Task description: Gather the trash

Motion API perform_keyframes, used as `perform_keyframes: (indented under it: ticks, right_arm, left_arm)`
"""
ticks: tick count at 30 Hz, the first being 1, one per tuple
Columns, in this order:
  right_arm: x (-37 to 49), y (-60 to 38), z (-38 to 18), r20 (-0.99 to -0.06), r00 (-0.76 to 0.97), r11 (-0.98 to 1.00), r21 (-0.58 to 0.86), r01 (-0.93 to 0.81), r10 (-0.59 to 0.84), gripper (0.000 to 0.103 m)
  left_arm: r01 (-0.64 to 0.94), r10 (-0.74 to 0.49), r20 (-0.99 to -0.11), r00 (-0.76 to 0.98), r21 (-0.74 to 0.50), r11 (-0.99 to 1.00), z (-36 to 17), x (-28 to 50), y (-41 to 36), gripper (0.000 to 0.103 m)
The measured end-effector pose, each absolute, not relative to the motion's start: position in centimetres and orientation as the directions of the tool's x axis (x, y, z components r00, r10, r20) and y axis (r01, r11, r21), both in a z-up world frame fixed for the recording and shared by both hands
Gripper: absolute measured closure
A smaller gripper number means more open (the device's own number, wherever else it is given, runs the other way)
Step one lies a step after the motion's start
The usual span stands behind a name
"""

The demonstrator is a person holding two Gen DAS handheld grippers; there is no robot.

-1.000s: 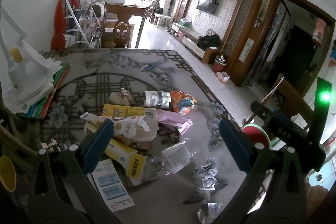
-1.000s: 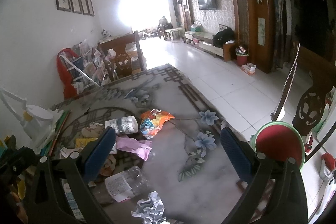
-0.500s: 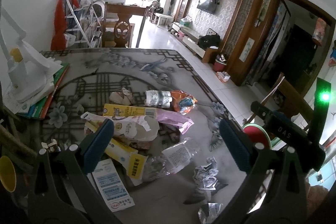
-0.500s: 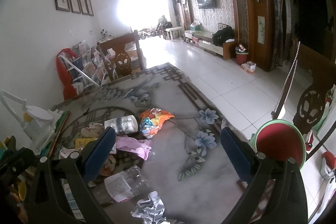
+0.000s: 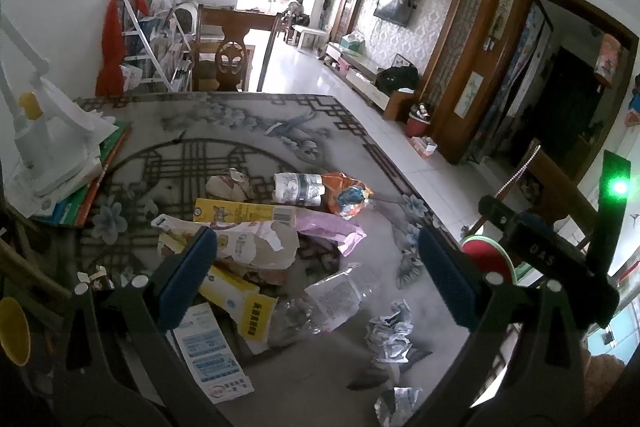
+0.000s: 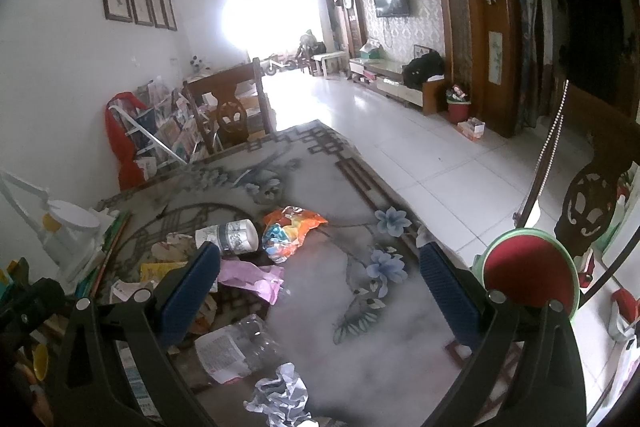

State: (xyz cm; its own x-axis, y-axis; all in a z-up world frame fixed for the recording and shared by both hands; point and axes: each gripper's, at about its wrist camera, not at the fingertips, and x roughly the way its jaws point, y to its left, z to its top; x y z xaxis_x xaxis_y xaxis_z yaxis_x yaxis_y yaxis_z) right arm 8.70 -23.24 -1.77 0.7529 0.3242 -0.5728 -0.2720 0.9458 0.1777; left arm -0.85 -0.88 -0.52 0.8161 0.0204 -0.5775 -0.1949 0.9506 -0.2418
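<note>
Left wrist view: the left gripper (image 5: 316, 275) hovers with fingers spread wide and empty above trash heaped on the patterned desk (image 5: 240, 131) — a yellow carton (image 5: 244, 213), a crushed clear bottle (image 5: 332, 301) and crumpled paper (image 5: 390, 337). The right gripper (image 6: 320, 291) is likewise wide and empty, an orange wrapper (image 6: 290, 231) beyond it.

The left tool's near finger (image 5: 186, 273) covers part of the yellow carton (image 5: 236, 301); the crumpled foil (image 5: 396, 403) is cut off at the bottom edge; label print is unreadable.
</note>
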Motion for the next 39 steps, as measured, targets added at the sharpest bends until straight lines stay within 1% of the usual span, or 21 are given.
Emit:
perform_keyframes:
  ticks: [21,35,37,38,39]
  right_arm:
    - [8.3,-24.7,-2.2,-0.589,0.742,0.947,0.185,-0.264,0.321,0.007]
    - [8.0,-23.9,-2.6,-0.609,0.722,0.944,0.184,-0.275,0.330,0.007]
    - [8.2,-22.8,-3.2,-0.637,0.687,0.933,0.165,-0.321,0.349,0.007]
    - [8.6,-21.7,-4.2,-0.686,0.636,0.921,0.136,-0.366,0.354,0.007]
    - [8.6,-21.3,-4.7,-0.711,0.612,0.917,0.118,-0.380,0.346,0.007]
  left_arm:
    - [-0.189,0.015,-0.592,0.806,-0.233,0.954,-0.7,-0.7,-1.9,0.005]
    - [-0.192,0.021,-0.603,0.797,-0.221,0.956,-1.0,-1.0,-1.6,0.005]
    - [-0.204,0.039,-0.622,0.782,-0.196,0.959,-1.5,-1.4,-1.1,0.005]
    - [-0.213,0.050,-0.636,0.770,-0.182,0.960,-1.9,-1.6,-0.7,0.005]
    - [-0.223,0.059,-0.652,0.755,-0.172,0.959,-2.6,-1.9,-0.2,0.005]
